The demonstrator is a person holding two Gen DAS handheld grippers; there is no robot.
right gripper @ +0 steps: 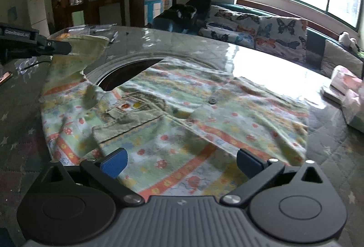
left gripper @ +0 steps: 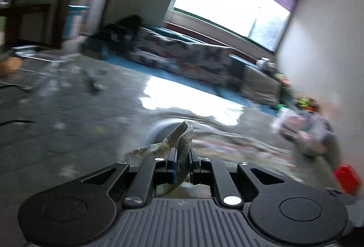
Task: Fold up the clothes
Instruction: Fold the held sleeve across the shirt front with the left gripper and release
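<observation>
A small child's shirt (right gripper: 182,115) with green, orange and flowered stripes, a corduroy collar and buttons lies spread on the glossy table (right gripper: 261,58). My left gripper (left gripper: 182,161) is shut on the cuff of the shirt's sleeve (left gripper: 182,140), held lifted off the table. In the right wrist view the left gripper (right gripper: 68,47) shows at the far left holding the raised sleeve (right gripper: 91,46). My right gripper (right gripper: 180,161) is open and empty, low over the shirt's near hem, with blue pads (right gripper: 115,164) wide apart.
A dark round opening (right gripper: 127,71) in the table lies partly under the shirt. Pink packets (right gripper: 345,87) sit at the table's right edge. A butterfly-print sofa (right gripper: 261,30) stands behind under a bright window. A red object (left gripper: 347,178) is at the right in the left wrist view.
</observation>
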